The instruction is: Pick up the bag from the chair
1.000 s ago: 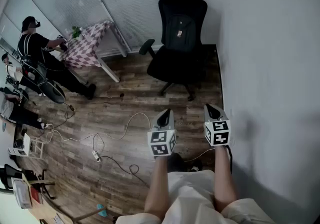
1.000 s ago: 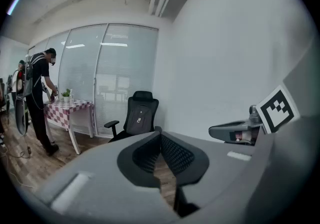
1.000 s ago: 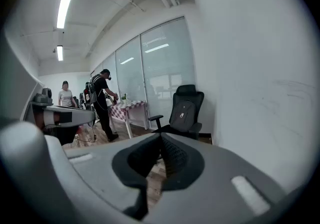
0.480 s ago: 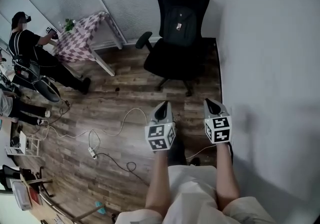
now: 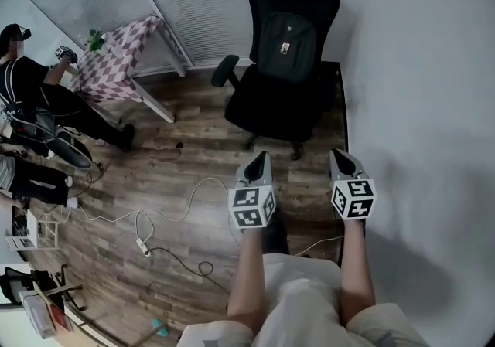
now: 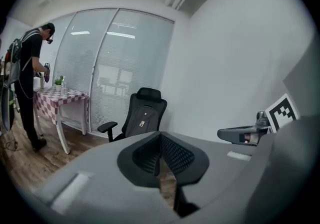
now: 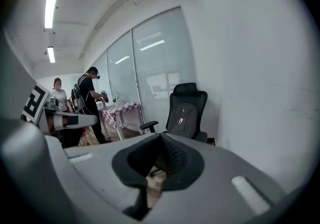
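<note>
The approach is judged in hand. The left gripper point(image 5: 257, 161) and right gripper point(image 5: 341, 158) are held with jaws closed tip to tip, empty — the bag point(image 5: 288, 44) is propped on the chair point(image 5: 267, 106), well ahead of both. Next, jaws must be opened and brought forward.

Dark backpack point(image 5: 288, 45) upright against black office chair's point(image 5: 274, 106) backrest

Both the left gripper point(image 5: 255, 164) and the right gripper point(image 5: 341, 160) are matt grey plastic with ribbed black pads point(image 6: 176, 155). Ahead of them, the bag point(image 5: 287, 45) looks like dull black woven cloth, on a matt black chair point(image 5: 267, 106). Beneath the grippers the floor point(image 5: 182, 171) is streaky brown wood planks. Right of the right gripper, the wall point(image 5: 421, 67) is smooth matt white. Far left of the left gripper lies a checked tablecloth point(image 5: 116, 63).
</note>
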